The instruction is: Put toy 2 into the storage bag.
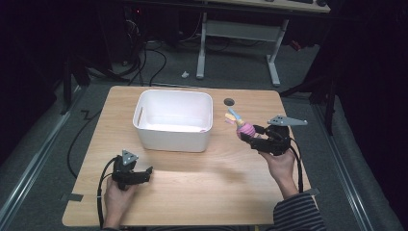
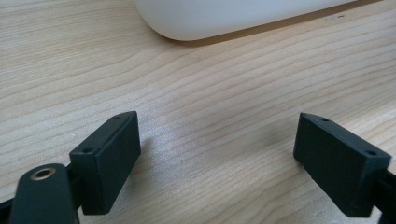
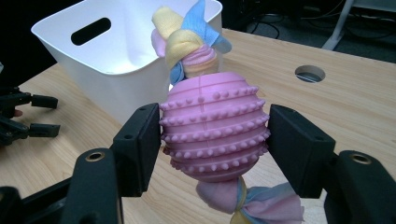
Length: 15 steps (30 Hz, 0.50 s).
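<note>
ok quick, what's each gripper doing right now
left gripper: open, nothing between its jaws, low over the table
right gripper: shut on the pink toy

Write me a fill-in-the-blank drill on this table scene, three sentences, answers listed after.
1. The right tongs are shut on a knobbly ball whose colour is ____.
2. The left tongs stand ____, with bare table between the jaws.
3. The bin on the table is ____ in colour.

Missing words: pink; open; white
</note>
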Available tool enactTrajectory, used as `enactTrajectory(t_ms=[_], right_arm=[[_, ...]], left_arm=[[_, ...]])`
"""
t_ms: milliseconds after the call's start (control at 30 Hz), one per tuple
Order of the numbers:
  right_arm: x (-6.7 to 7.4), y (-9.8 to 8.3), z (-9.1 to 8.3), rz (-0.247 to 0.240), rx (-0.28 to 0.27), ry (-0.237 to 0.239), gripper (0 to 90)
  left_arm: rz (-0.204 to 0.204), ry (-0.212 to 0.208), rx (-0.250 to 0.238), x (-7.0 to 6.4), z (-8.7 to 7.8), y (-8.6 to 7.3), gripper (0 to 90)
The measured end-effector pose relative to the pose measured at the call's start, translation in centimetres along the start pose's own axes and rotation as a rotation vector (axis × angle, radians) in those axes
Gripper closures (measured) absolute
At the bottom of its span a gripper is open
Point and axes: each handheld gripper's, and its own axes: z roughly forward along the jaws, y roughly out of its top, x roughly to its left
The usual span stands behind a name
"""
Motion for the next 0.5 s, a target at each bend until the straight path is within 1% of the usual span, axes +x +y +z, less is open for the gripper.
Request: enactTrajectory(t_ms=[133,267,500], right_arm=[[0.2,0.5,0.1,-0.01,0.001,0.002,36.7],[0.5,1.1,0.4,-0.017,-0.002,0.019,36.7],[0.9,1.9,0.7,-0.033,0.003,0.022,36.7]], left_arm=[[0.0,0.0,0.0,0.0,0.0,0.0,15.1],[0.0,0.0,0.0,0.0,0.0,0.0,15.1],[-0.003,0.003,0.001,0.0,0.0,0.0,15.3]])
